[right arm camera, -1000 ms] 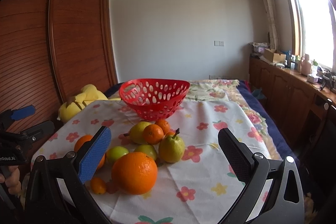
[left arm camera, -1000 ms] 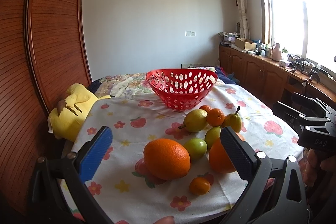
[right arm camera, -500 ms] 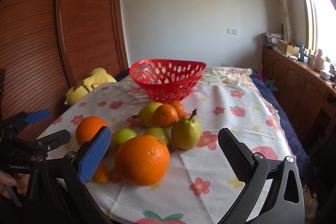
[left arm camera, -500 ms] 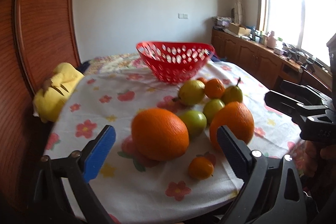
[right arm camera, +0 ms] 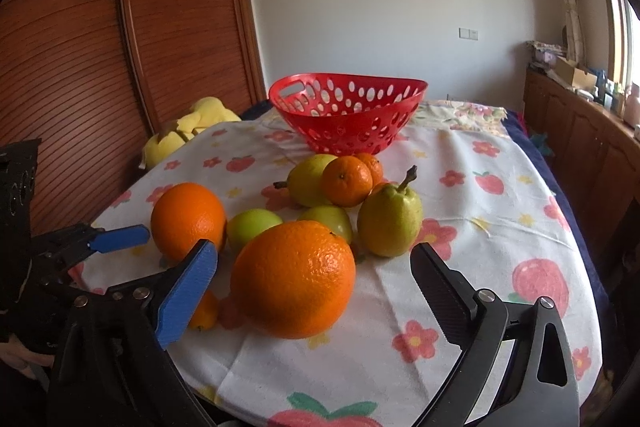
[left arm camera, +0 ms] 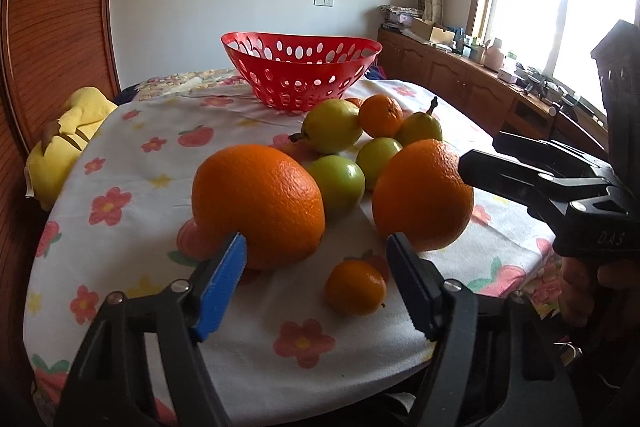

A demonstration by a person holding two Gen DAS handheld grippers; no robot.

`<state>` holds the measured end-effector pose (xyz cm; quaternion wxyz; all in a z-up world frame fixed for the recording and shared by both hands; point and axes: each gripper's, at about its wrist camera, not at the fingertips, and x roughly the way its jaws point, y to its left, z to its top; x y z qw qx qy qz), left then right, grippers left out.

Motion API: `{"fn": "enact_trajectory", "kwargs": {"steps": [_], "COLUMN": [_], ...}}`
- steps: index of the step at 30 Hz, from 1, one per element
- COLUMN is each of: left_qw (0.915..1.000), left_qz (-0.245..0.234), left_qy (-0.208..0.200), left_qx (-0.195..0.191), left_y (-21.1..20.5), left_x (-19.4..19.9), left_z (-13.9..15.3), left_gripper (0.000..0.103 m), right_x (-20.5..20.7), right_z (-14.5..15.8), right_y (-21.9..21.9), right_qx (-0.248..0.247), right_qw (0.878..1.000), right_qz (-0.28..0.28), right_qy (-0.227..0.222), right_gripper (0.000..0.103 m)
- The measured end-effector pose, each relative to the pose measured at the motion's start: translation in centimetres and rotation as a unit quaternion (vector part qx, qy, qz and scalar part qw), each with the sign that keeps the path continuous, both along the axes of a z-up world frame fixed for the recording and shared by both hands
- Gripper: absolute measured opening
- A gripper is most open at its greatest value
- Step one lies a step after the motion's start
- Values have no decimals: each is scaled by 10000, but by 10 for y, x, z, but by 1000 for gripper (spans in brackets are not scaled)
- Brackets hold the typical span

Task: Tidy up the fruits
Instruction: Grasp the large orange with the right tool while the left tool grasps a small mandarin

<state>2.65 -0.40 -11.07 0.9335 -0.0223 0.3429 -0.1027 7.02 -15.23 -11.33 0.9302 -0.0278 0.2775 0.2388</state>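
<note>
- While both claws have dropped toward the fruit pile since a second ago, nothing is gripped yet.
- Left claw [left arm camera: 316, 253]: jaws closing, now about half as wide as a second ago; the near orange [left arm camera: 258, 205] sits just ahead of them, and the blue left finger [left arm camera: 222, 279] overlaps its lower edge. Contact unclear.
- Small mandarin [left arm camera: 355, 287] lies between the left claw's fingers, nearer the right one, not touched.
- Right claw [right arm camera: 314, 277]: jaws wide apart and just starting to close; the big orange [right arm camera: 294, 277] is framed between its fingers, pads clear of it on both sides.
- That same orange shows in the left view [left arm camera: 424, 195], just ahead-right of the left claw, with the right claw's black tip beside it.
- Red basket [left arm camera: 300, 75] is well beyond both claws, past the pears, green fruit and mandarins; it looks empty through the holes, but the inside is not fully visible.
- All visible fruit is on the floral-cloth table [right arm camera: 460, 163].
- Judgement: each claw has picked an orange; the grasp is starting and no fruit has been sorted.
- Risk: the left claw may catch the mandarin or nudge its orange.
</note>
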Motion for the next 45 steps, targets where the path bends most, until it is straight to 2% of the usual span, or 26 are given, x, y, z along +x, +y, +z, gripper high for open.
{"fn": "enact_trajectory", "kwargs": {"steps": [6,14,28,30,35,45], "left_qw": [10000,9995,9964,9956,9959,9973], "left_qz": [-57,-305,-594,-614,-612,-578], "left_qy": [-12,68,607,702,641,374], "left_qx": [10,44,-57,-93,-195,-261], "left_y": [-3,-11,-18,-18,-14,-8], "left_x": [-4,-11,2,4,2,-10], "left_z": [0,-4,-29,-33,-35,-16], "left_gripper": [59,50,48,38,37,37], "right_x": [4,8,16,18,22,27], "right_z": [-5,-12,-23,-25,-30,-34], "right_y": [2,5,14,14,16,21], "right_qx": [28,11,-78,-83,-38,-55], "right_qw": [9999,9996,9988,9986,9979,9966], "right_qz": [47,77,184,199,250,382], "right_qy": [149,263,437,475,589,729], "right_gripper": [98,98,98,98,98,98]}}
